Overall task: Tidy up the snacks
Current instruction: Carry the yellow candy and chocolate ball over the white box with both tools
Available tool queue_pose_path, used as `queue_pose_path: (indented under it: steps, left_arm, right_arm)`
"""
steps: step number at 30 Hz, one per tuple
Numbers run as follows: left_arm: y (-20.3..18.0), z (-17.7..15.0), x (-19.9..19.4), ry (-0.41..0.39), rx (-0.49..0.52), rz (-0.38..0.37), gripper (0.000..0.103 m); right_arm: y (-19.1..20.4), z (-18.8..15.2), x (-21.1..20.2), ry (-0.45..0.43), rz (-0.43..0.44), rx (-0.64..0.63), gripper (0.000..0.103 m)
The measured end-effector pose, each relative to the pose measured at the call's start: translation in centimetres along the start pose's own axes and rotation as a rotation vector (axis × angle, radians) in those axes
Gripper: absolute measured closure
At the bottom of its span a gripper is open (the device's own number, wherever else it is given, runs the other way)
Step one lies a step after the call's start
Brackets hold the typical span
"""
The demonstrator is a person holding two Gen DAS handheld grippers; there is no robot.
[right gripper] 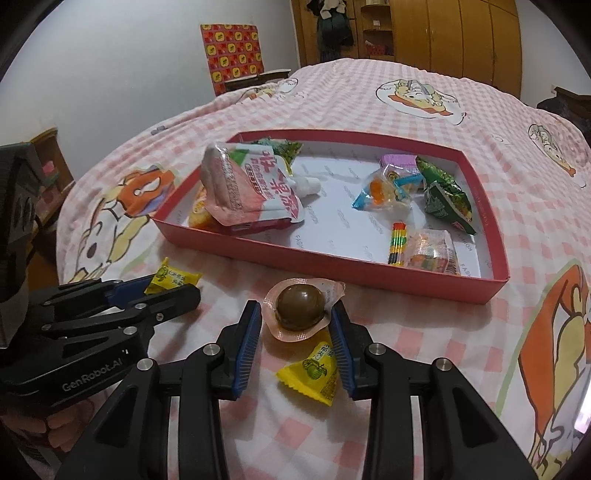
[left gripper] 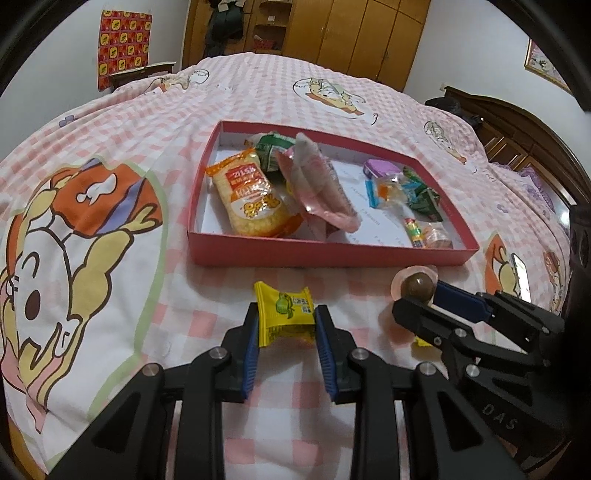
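Pink-and-white checked bedding [left gripper: 192, 325] with cartoon prints covers the bed where everything lies. Nearest in the left wrist view, the left gripper [left gripper: 284, 317] has its blue pads pressed against both side edges of a yellow candy packet [left gripper: 286, 314], gripping it. Just to its right, the right gripper [right gripper: 295, 317] is closed round a brown ball snack in a pink cup [right gripper: 300, 308]: both blue pads touch the cup's rim, and the jaws stand narrowly apart at the cup's width. A second yellow packet [right gripper: 314, 373] lies on the bedding between the right gripper's fingers, nearer the camera than the cup; whether the pads touch it I cannot tell. Beyond both grippers sits the red box [left gripper: 325, 254], holding an orange rice-cracker bag [left gripper: 251, 195], a pink pouch [right gripper: 247, 188], green packets and small sweets. Wooden wardrobes [left gripper: 369, 33] stand against the far wall.
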State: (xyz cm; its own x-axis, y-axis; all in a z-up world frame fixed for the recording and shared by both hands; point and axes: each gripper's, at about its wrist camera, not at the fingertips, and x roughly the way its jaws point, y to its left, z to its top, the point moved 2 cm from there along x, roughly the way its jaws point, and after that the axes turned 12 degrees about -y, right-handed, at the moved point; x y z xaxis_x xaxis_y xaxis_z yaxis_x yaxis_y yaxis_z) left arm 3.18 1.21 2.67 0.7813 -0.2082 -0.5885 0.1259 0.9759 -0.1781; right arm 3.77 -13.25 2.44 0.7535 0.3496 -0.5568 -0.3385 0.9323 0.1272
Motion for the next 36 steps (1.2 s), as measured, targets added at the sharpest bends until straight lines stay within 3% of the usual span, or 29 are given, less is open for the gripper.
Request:
queue_pose_path:
  steps: [23,36]
  left_arm:
    - [-2.1,2.4,-2.6,-0.039,0.016,-0.052,0.074]
    - [-4.6,6.5,-2.2,-0.067,0.07,-0.109,0.074]
  right_arm:
    - [-0.3,1.5,-3.7,-0.062,0.025,0.027,0.065]
    - [-2.4,4.2,-4.3,-0.089,-0.004,0.046,0.065]
